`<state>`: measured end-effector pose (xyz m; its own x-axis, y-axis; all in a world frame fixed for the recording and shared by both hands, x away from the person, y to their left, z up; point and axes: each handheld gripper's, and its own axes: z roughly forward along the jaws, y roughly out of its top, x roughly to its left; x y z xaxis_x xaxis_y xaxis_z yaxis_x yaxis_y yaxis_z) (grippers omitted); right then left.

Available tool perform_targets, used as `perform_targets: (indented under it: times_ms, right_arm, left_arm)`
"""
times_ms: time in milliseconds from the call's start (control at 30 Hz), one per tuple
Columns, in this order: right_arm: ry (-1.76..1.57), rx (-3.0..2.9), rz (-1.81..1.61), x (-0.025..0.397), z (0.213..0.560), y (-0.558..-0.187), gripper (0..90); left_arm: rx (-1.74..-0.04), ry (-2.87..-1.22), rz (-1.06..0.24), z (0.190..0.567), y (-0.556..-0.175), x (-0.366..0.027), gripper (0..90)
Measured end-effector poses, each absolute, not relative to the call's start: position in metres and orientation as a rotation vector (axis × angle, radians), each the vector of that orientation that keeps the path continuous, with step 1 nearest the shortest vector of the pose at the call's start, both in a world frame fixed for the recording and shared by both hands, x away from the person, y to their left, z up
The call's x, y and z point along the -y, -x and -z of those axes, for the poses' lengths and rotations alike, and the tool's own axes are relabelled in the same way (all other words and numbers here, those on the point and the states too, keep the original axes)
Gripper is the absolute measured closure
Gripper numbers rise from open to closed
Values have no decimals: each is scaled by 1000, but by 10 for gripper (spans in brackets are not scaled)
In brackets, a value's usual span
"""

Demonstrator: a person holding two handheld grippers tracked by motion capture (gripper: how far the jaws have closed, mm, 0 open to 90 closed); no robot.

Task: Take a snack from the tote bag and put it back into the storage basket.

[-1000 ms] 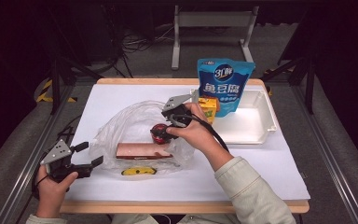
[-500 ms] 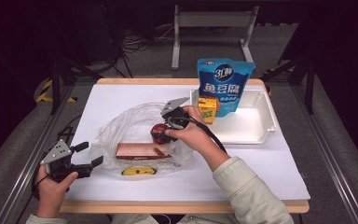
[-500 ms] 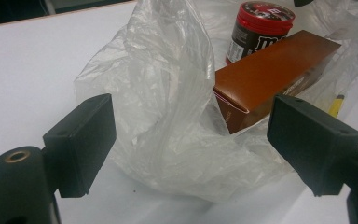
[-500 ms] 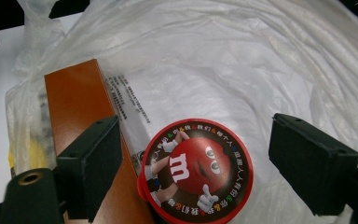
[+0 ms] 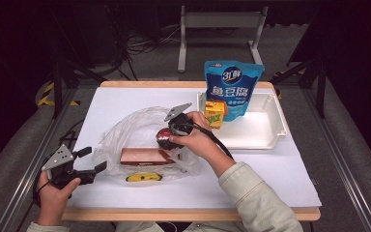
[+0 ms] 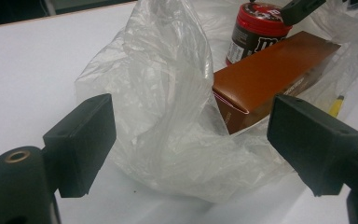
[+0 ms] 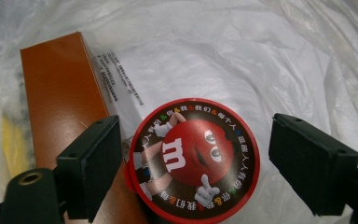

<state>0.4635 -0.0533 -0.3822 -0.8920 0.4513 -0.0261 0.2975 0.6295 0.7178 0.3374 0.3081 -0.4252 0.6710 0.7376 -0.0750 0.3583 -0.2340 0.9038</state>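
The red-lidded candy jar [image 7: 193,158] stands between the spread jaws of the right gripper [image 7: 193,163] (nearer the left jaw), inside the plastic bag [image 5: 125,133], beside the brown box [image 7: 60,112].

The left gripper [image 6: 191,140] has its two black jaws spread wide apart, with nothing between the pads. The jaws frame a crumpled clear plastic bag [image 6: 177,107] that lies on the white table surface [image 6: 37,65]. The near fold of the bag rises between the jaws without touching either. A long brown cardboard box [image 6: 270,79] lies inside the bag, one end pointing toward the camera and just beside the right-hand jaw. Behind the box stands a dark jar with a red lid [image 6: 256,28]. A black jaw tip of the other gripper [image 6: 303,9] sits at the lid's edge. A yellow item [image 6: 336,105] shows past the box, too little visible to identify.
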Motion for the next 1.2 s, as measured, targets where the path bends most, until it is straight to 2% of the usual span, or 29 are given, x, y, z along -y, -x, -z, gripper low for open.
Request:
perform_targets:
  times_ms: [1200]
  right_arm:
    - [-670,-2680,-1028,50,395,-468,183]
  left_arm:
    - [-866,-1842,-446,426,-337,-308,160]
